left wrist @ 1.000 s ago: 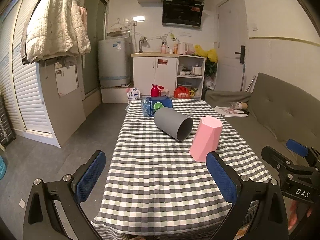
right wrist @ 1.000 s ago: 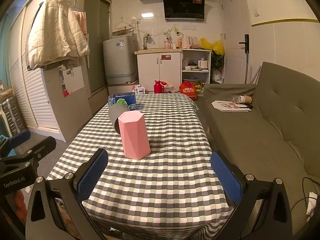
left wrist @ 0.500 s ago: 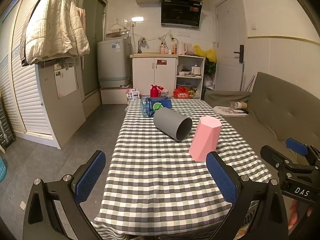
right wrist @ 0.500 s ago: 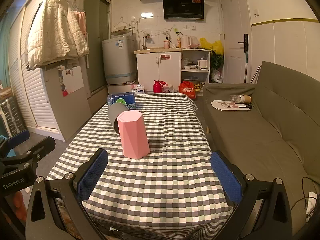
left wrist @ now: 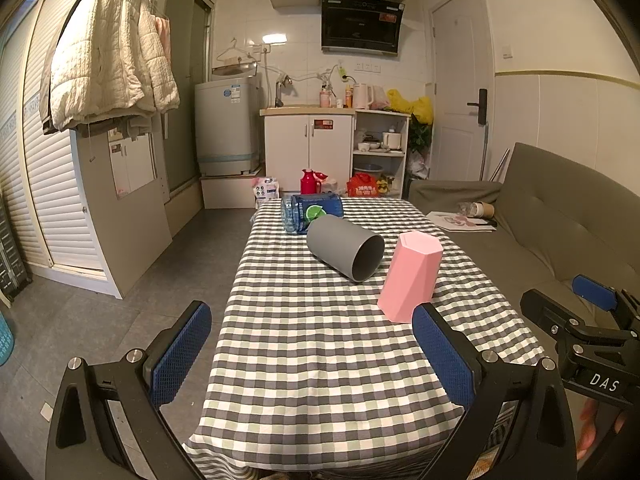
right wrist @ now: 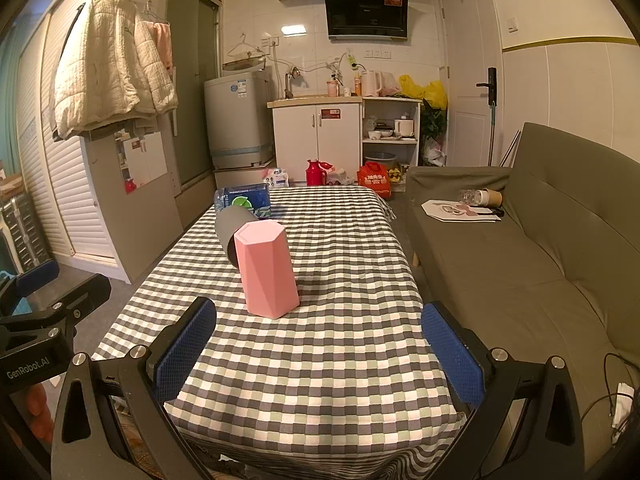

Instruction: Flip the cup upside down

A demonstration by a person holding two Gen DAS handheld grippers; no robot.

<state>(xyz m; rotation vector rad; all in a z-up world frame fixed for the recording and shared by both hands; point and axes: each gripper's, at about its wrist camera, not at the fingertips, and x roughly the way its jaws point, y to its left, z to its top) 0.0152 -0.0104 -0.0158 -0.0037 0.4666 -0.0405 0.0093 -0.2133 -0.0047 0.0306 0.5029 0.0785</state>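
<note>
A pink faceted cup [left wrist: 410, 276] stands on the checked tablecloth [left wrist: 320, 340] with its closed end up; it also shows in the right wrist view [right wrist: 266, 272]. A grey cup [left wrist: 345, 247] lies on its side just behind it, its open mouth toward me; in the right wrist view [right wrist: 227, 229] the pink cup hides most of it. My left gripper [left wrist: 312, 352] is open and empty above the near table edge. My right gripper [right wrist: 320, 354] is open and empty, short of the pink cup. The right gripper also shows at the left wrist view's right edge [left wrist: 580, 320].
A blue water bottle pack [left wrist: 310, 212] lies at the table's far end. A grey sofa [right wrist: 540, 264] with papers and a cup runs along the right. Kitchen cabinets [left wrist: 308, 152], a washing machine [left wrist: 226, 128] and a hung jacket [left wrist: 108, 72] stand beyond.
Both views have shifted only slightly; the cups have not moved. Both grippers stay open.
</note>
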